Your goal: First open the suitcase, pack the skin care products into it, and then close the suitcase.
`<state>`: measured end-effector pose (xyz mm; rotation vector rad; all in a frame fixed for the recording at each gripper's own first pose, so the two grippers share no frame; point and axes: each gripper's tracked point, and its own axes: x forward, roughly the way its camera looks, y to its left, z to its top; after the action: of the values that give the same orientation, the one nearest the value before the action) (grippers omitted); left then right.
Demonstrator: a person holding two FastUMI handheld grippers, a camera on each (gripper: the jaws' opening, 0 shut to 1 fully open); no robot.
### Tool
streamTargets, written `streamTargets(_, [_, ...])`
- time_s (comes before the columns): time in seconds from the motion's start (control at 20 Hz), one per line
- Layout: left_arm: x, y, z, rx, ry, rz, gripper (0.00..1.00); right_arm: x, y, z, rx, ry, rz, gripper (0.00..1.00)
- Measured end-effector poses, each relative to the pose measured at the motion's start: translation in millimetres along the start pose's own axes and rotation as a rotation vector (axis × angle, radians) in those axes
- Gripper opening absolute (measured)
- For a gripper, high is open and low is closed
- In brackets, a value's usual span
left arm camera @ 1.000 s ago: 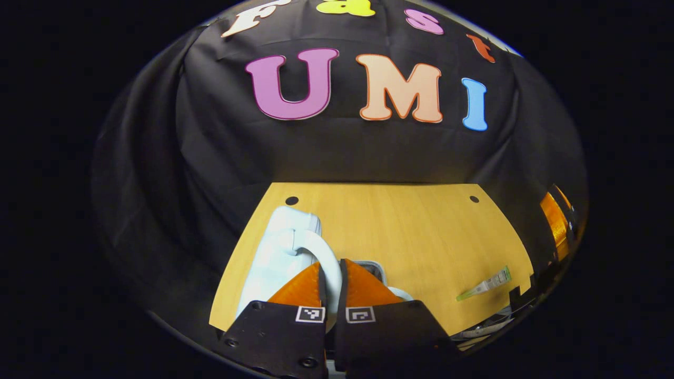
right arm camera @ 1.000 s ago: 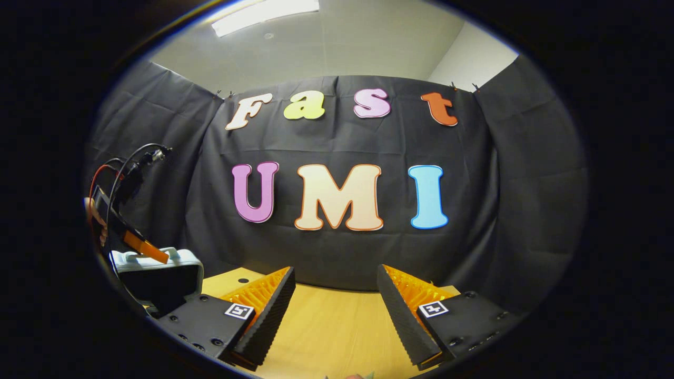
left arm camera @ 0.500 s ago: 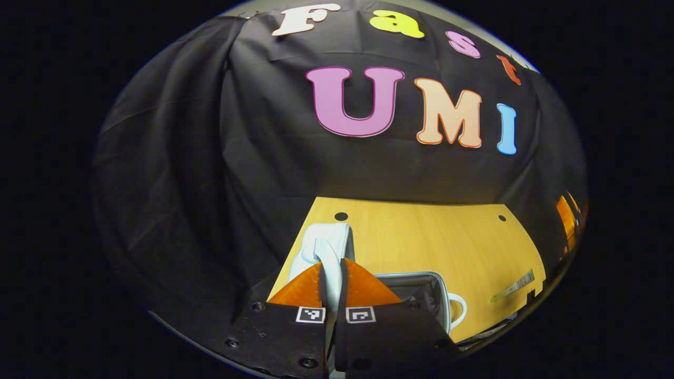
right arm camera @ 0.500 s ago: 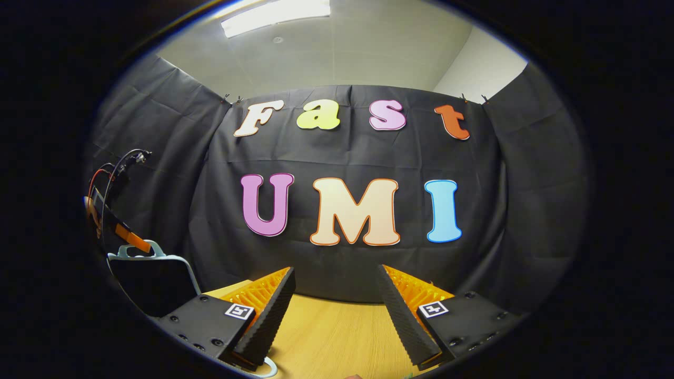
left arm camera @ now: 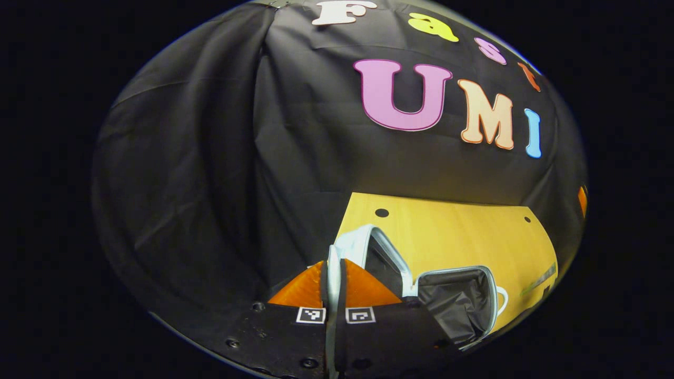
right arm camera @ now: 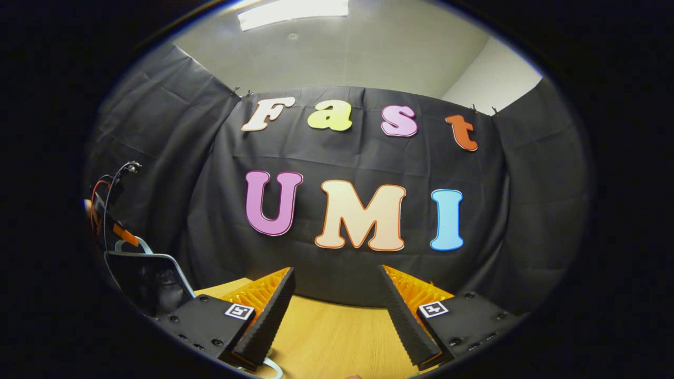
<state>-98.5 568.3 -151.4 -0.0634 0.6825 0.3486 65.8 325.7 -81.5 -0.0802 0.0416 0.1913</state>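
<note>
A pale blue suitcase stands open on the wooden table [left arm camera: 447, 237]. Its lid [left arm camera: 363, 242] is raised nearly upright, and its base [left arm camera: 455, 305] shows a dark lining. My left gripper [left arm camera: 333, 266] is shut on the lid's handle [left arm camera: 333, 251], which runs between both fingers. A thin green and white tube [left arm camera: 539, 279] lies on the table at the far right. In the right gripper view, my right gripper [right arm camera: 337, 295] hovers open over the table with nothing between its fingers. The raised lid [right arm camera: 150, 276] and the left gripper [right arm camera: 125, 235] sit at the far left there.
Black cloth walls close in the table on the back and both sides. Two small dark holes [left arm camera: 382, 212] mark the table's far edge. A loop handle [left arm camera: 501, 300] on the suitcase base points toward the tube. Bare wood [right arm camera: 337, 337] lies below the right gripper.
The left gripper has swung the lid up and to the left by its handle, so the suitcase went from nearly closed to wide open. The right gripper stayed open and tilted slightly.
</note>
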Motion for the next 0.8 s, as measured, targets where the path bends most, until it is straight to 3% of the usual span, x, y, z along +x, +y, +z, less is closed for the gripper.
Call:
streamTargets(0.4, [49, 63, -58, -0.101, 0.084, 0.057, 0.0, 4, 11, -3, -0.029, 0.023, -0.009, 0.97])
streamTargets(0.7, [90, 100, -121, -0.224, 0.127, 0.16, 0.0, 11, 7, -16, -0.062, 0.075, -0.024, 0.99])
streamTargets(0.8, [93, 114, -130, -0.188, 0.111, 0.249, 0.14, 12, 3, -20, -0.07, 0.084, -0.029, 0.99])
